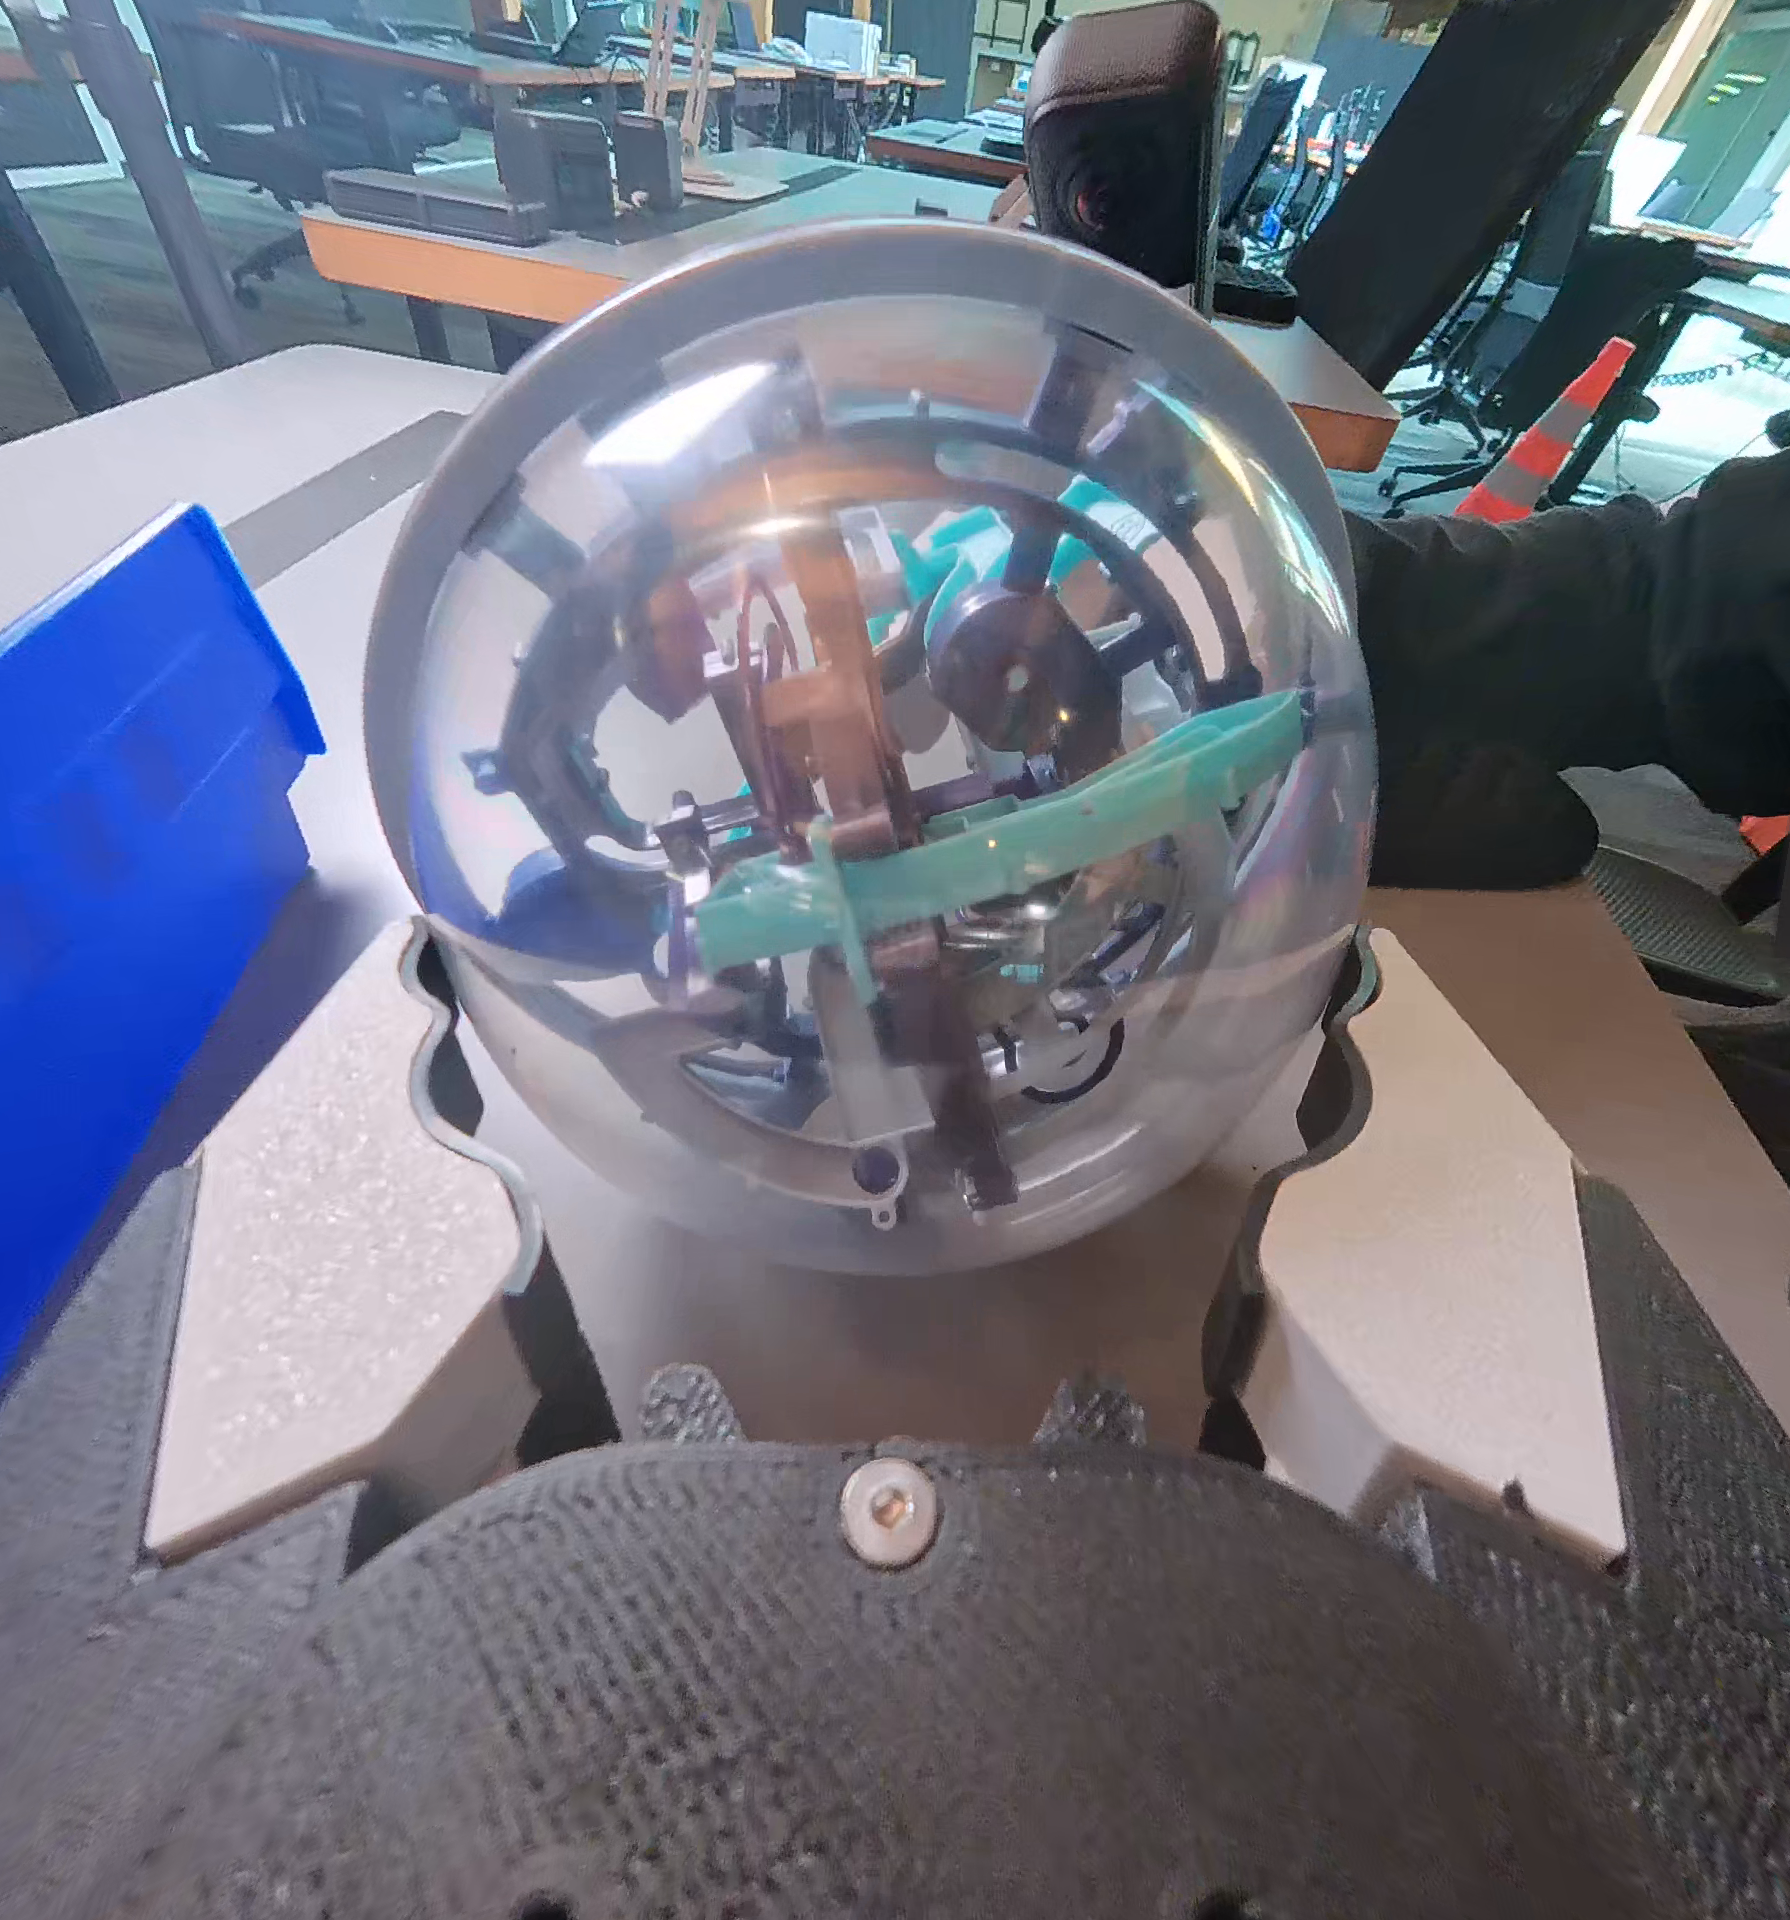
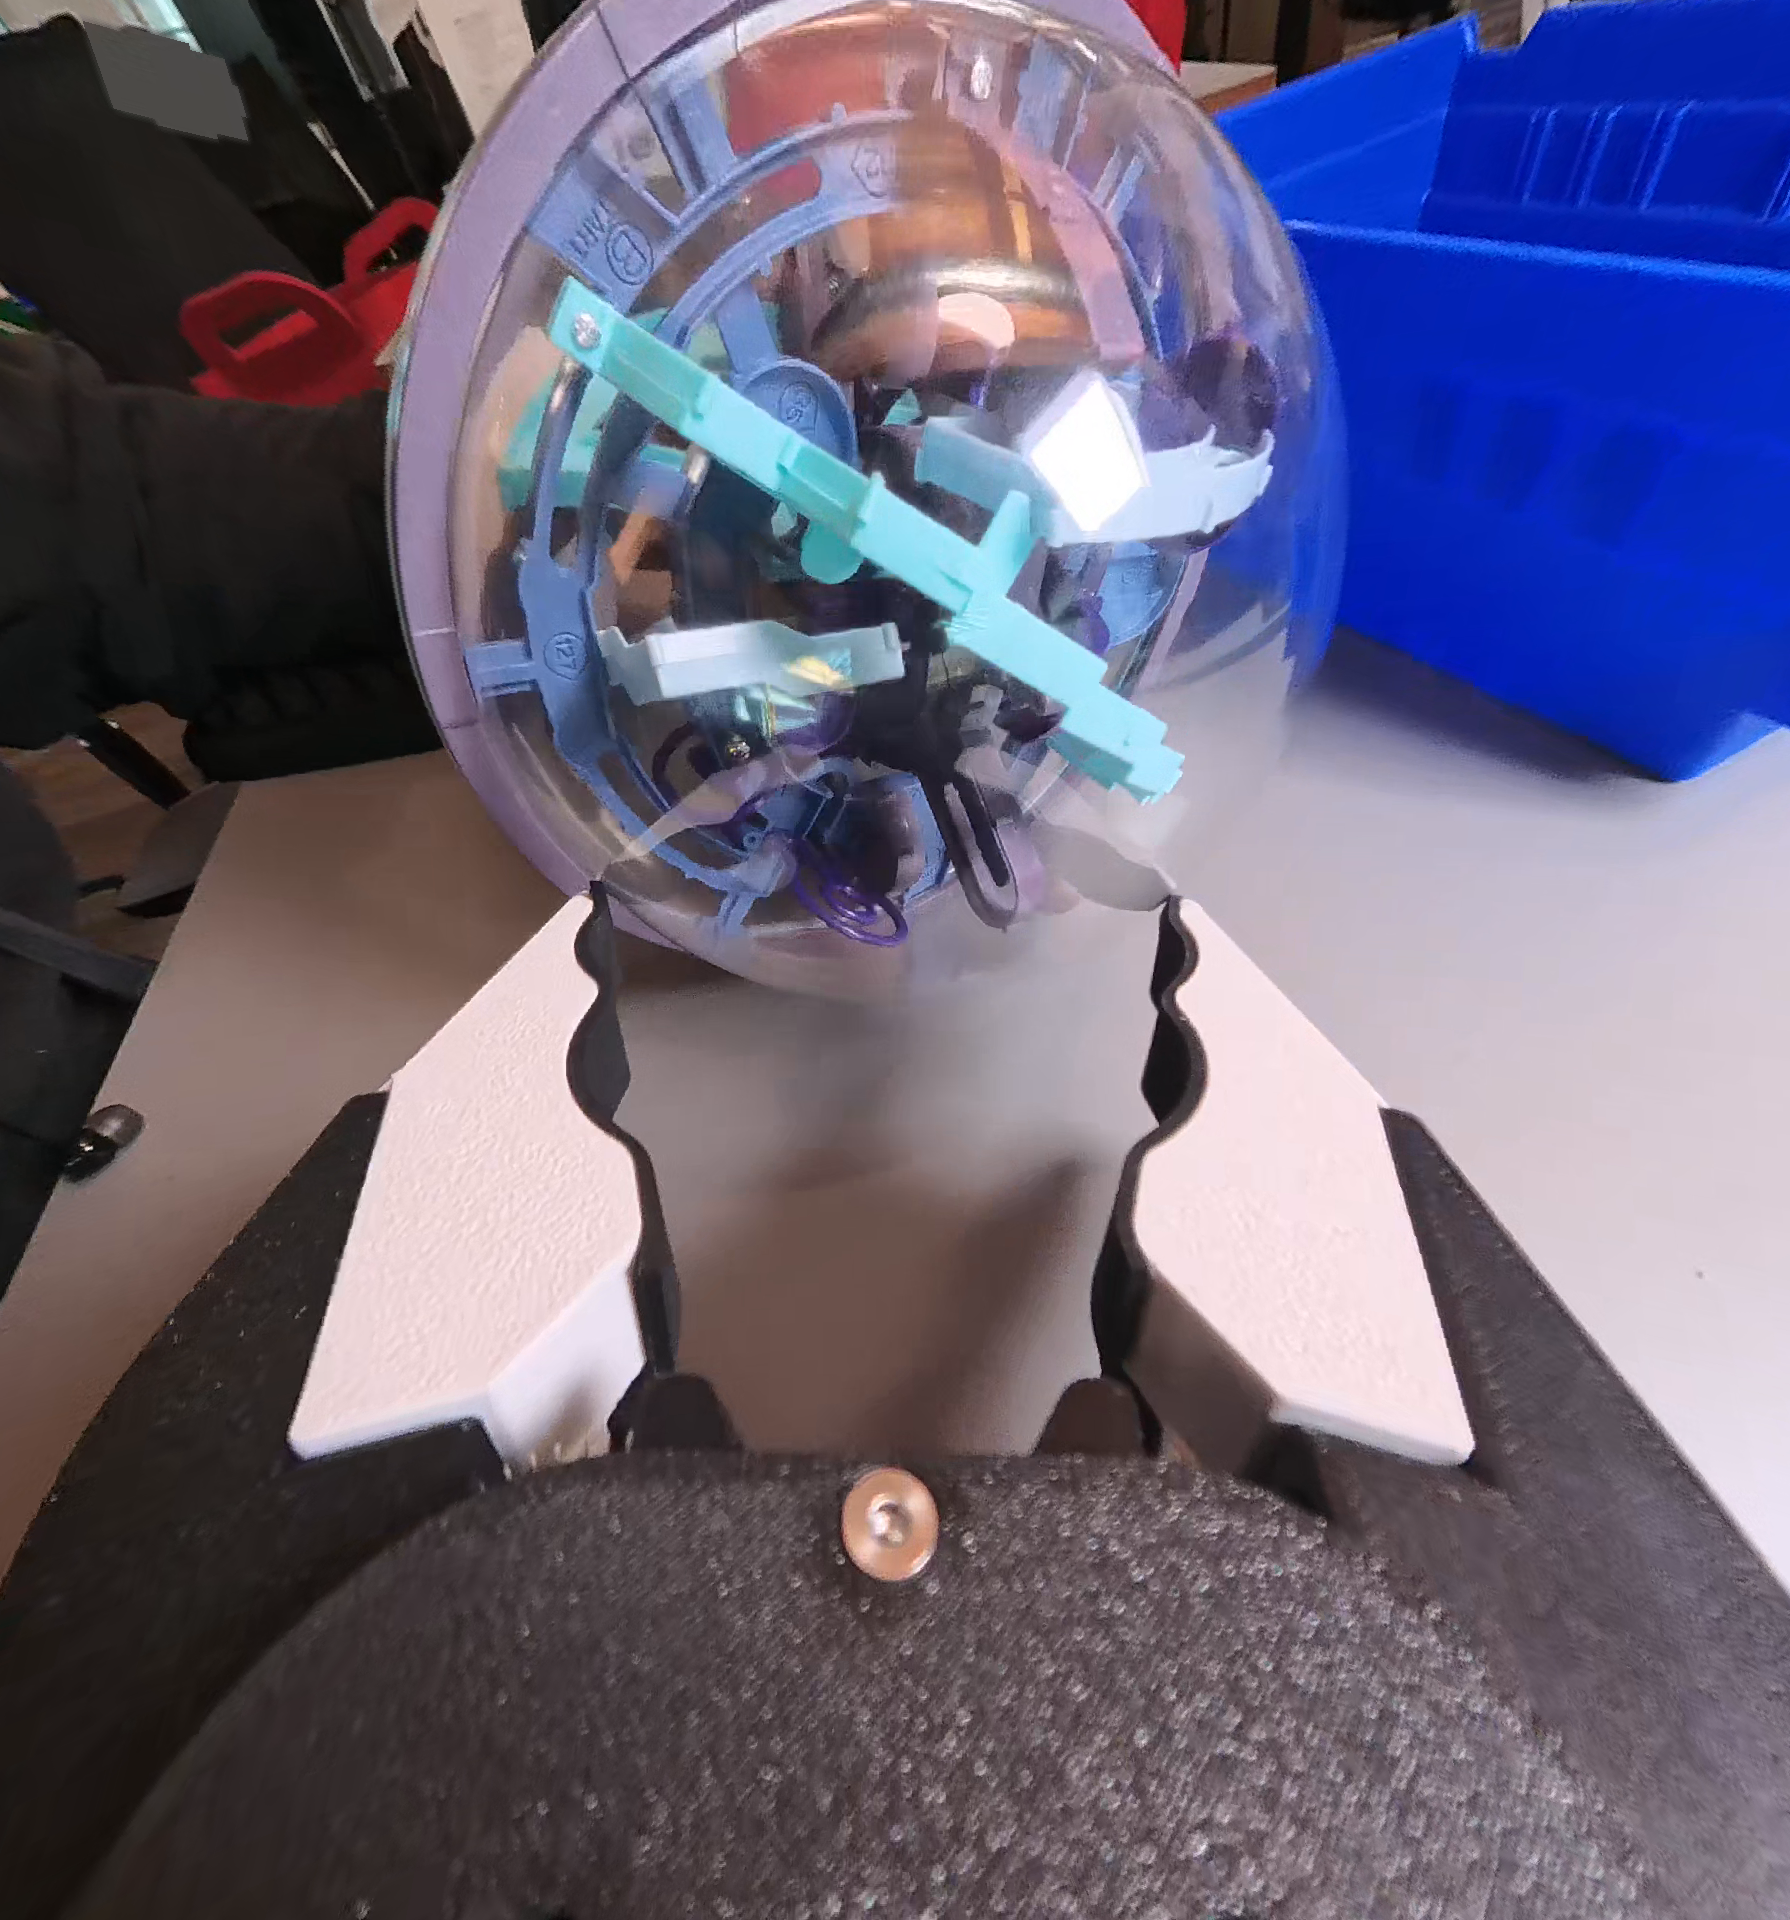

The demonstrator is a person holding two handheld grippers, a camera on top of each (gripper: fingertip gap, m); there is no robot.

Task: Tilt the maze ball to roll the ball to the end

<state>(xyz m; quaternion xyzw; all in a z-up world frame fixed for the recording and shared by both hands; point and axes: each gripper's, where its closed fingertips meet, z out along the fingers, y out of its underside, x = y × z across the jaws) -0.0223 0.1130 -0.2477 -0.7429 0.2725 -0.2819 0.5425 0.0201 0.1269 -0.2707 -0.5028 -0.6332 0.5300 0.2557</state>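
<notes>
The maze ball [image 1: 870, 727] is a clear sphere with a grey rim band and teal, blue, brown and purple tracks inside. It fills the middle of both views [image 2: 849, 499]. My left gripper [image 1: 891, 945] is spread wide, with one fingertip [image 1: 423, 935] on each flank of the sphere, shut on it. My right gripper [image 2: 883, 899] faces it from the opposite side, its fingertips [image 2: 595, 904] pressed on the sphere's lower part. I cannot pick out the small ball inside.
A blue bin [image 1: 91, 831] stands on the pale table [image 1: 247, 436] close beside the sphere; it also shows in the right wrist view [image 2: 1597, 416]. A person's black sleeve [image 1: 1597, 675] is on the other side. An orange cone [image 1: 1556, 426], office chairs and desks lie beyond.
</notes>
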